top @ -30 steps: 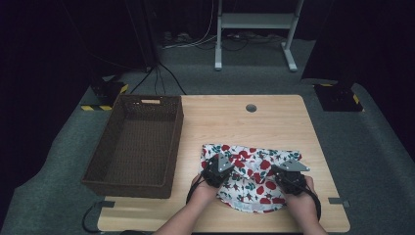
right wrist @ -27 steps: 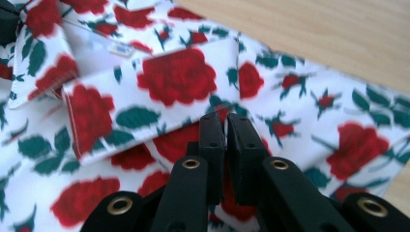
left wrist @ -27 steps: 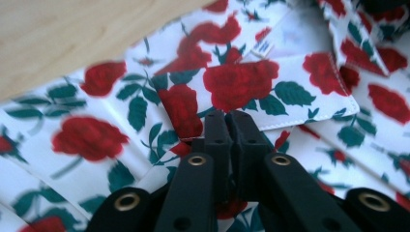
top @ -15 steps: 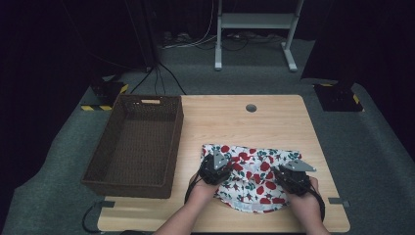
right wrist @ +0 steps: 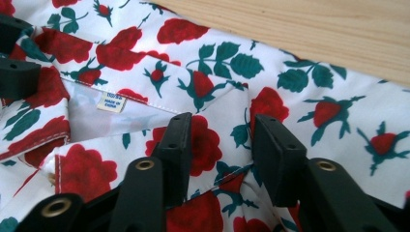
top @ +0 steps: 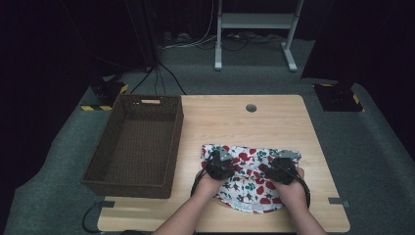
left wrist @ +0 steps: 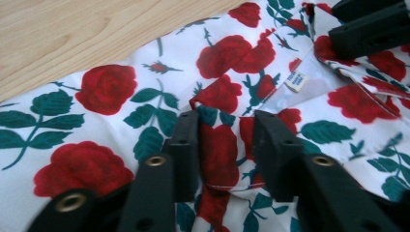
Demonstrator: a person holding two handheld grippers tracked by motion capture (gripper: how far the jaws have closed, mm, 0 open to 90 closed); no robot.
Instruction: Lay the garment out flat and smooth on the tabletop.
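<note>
Two grippers rest on a rose-print garment that lies spread at the near edge of the wooden table, just right of the brown wicker basket. The left gripper sits on the cloth's left part and the right gripper on its right part, a stretch of fabric between them. In the left gripper view the jaws stand apart with a raised fold of red-rose cloth between them; after opening they have just been closing a little, and the pads do not visibly press the fold. In the right gripper view the jaws have just been opening — a hemmed edge lies between them, unclamped. A small white label shows near the garment's inner seam, beside the other gripper's jaws.
</note>
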